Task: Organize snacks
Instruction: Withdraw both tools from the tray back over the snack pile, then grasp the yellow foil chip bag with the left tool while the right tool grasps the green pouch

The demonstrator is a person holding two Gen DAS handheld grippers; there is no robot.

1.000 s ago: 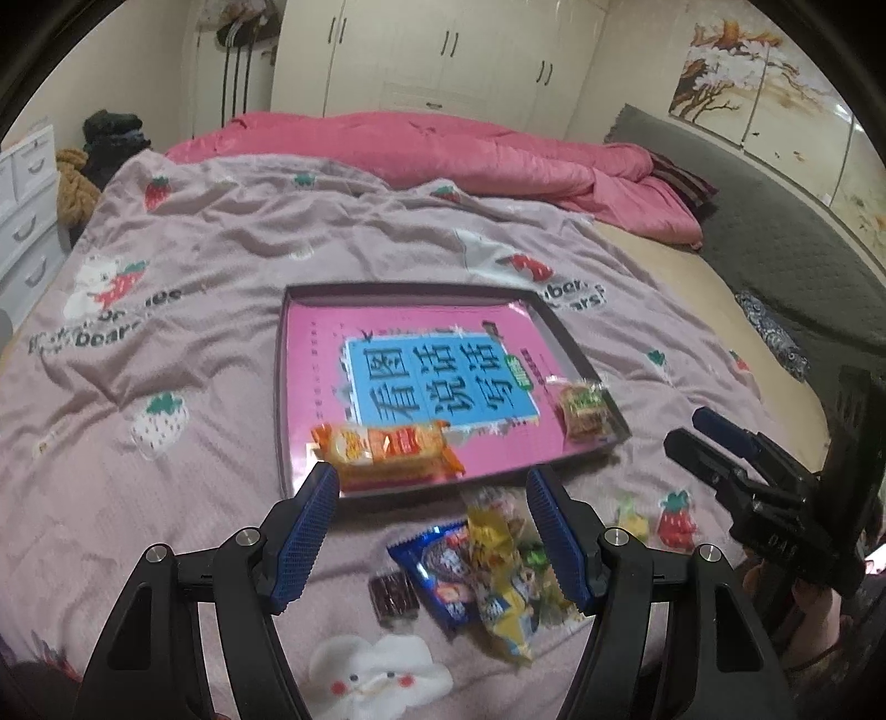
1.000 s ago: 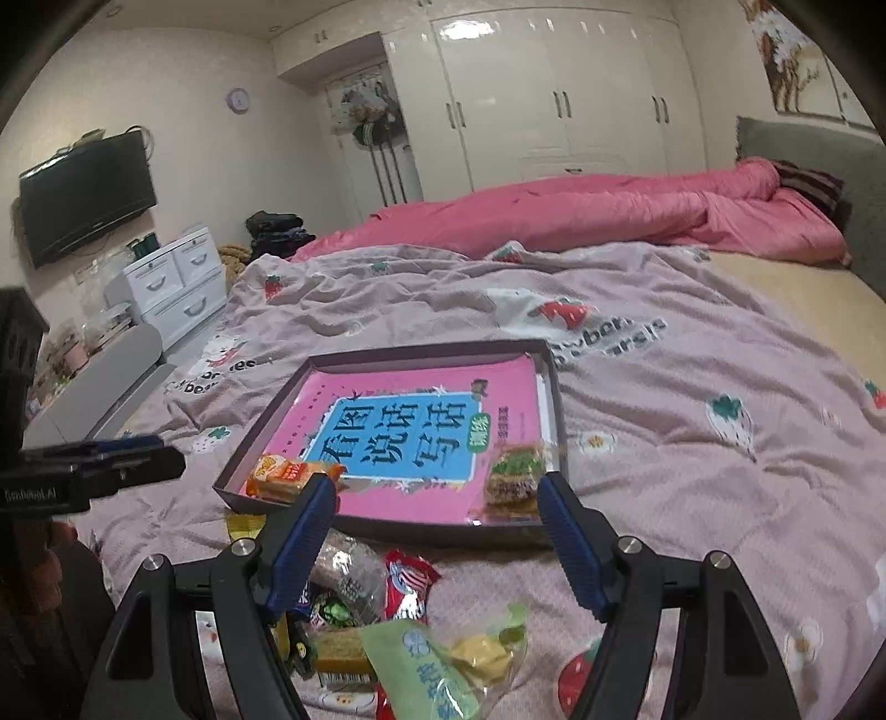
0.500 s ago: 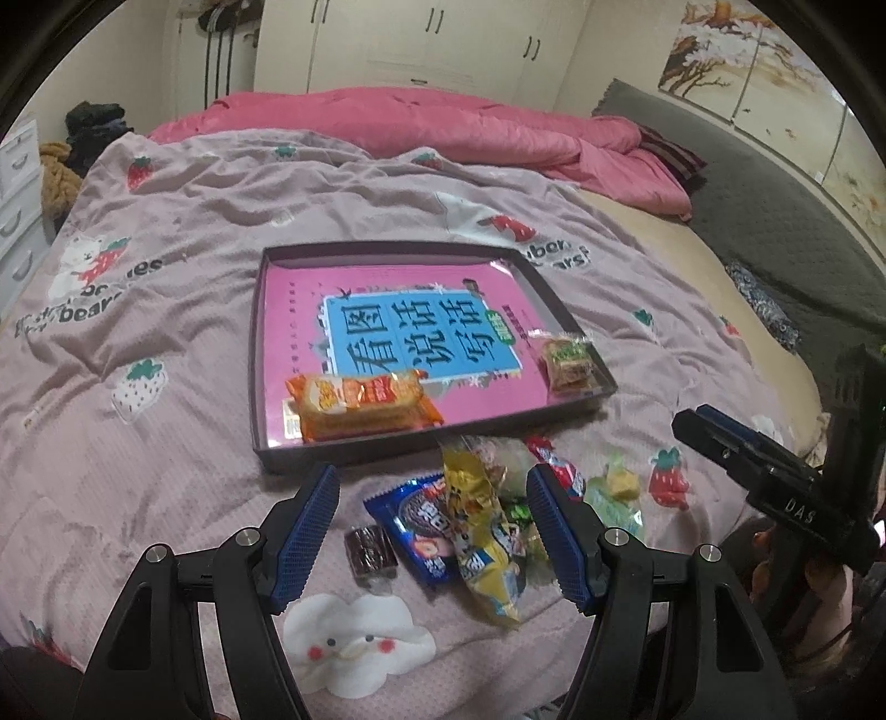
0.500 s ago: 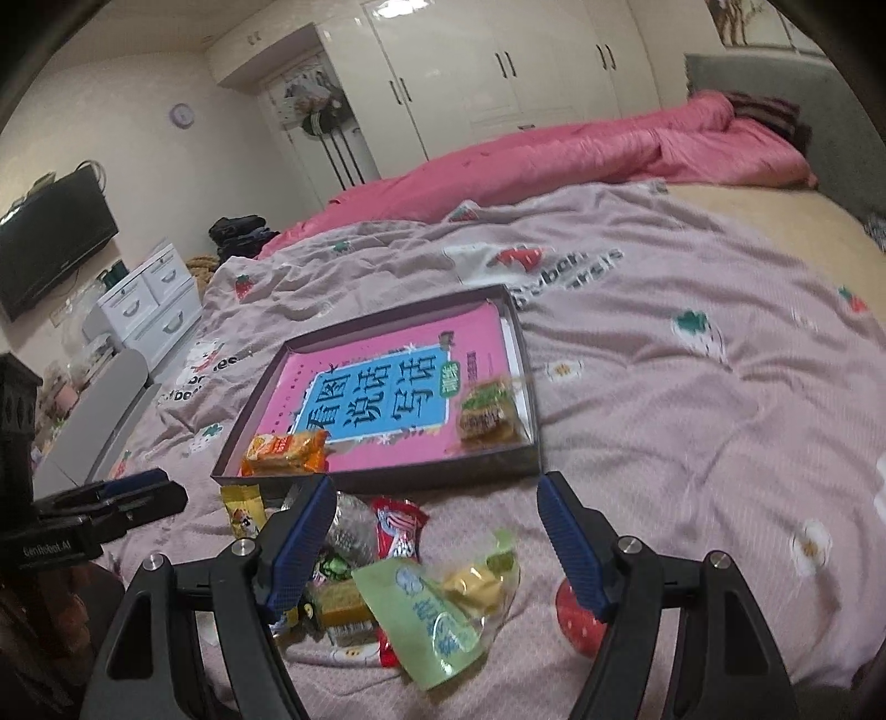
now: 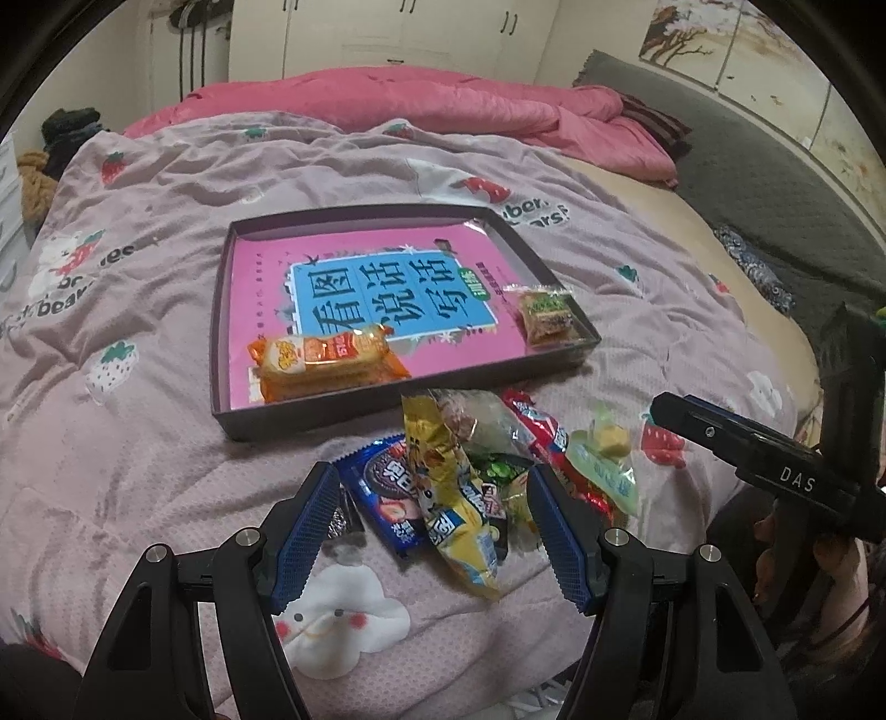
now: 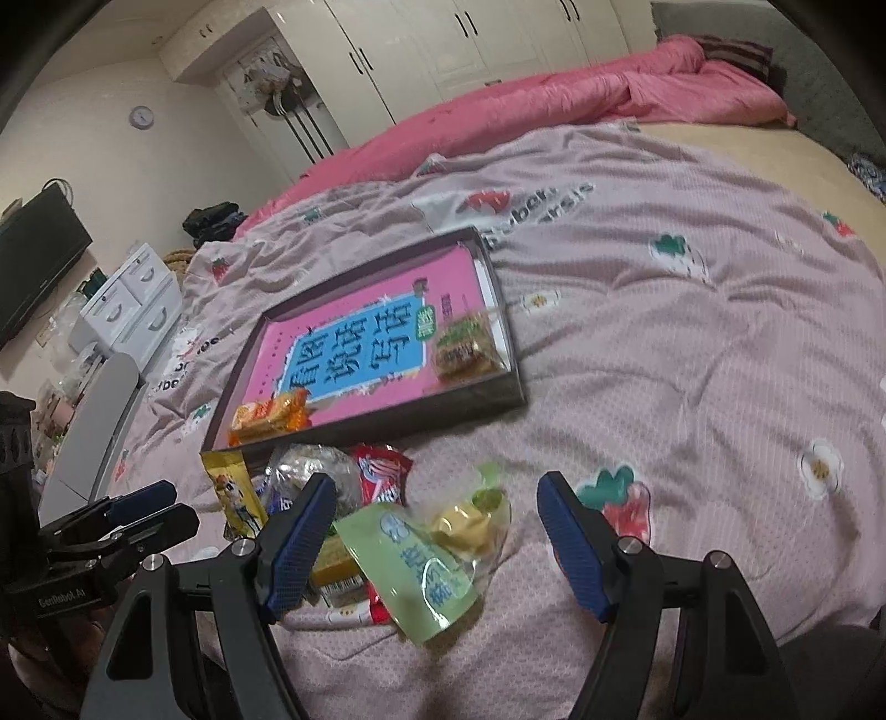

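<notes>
A dark shallow tray (image 5: pixel 310 418) (image 6: pixel 501 400) lined with a pink and blue book cover lies on the bed. In it are an orange cracker pack (image 5: pixel 326 360) (image 6: pixel 268 414) at the near left and a clear-wrapped green snack (image 5: pixel 545 313) (image 6: pixel 464 349) at the near right. In front of the tray lies a heap of snacks: a yellow packet (image 5: pixel 451 487) (image 6: pixel 235 493), a blue cookie packet (image 5: pixel 387 498), a red packet (image 5: pixel 545 443) (image 6: pixel 382 471) and a pale green pouch (image 6: pixel 421 559) (image 5: pixel 603 465). My left gripper (image 5: pixel 432 512) hangs open above the yellow and blue packets. My right gripper (image 6: pixel 434 518) hangs open above the green pouch. Neither holds anything.
The bed has a pink strawberry-print cover (image 5: pixel 138 332) (image 6: pixel 692 332) with a rumpled pink duvet (image 5: pixel 421 105) at the far end. White drawers (image 6: pixel 133 310) and a wall TV (image 6: pixel 33 260) stand left of the bed; wardrobes (image 6: pixel 443 50) line the back wall.
Both grippers have come lower and closer to the snack heap, so the snacks now lie between the fingers in each view. The right gripper's view has rolled. Jaws kept their width.
</notes>
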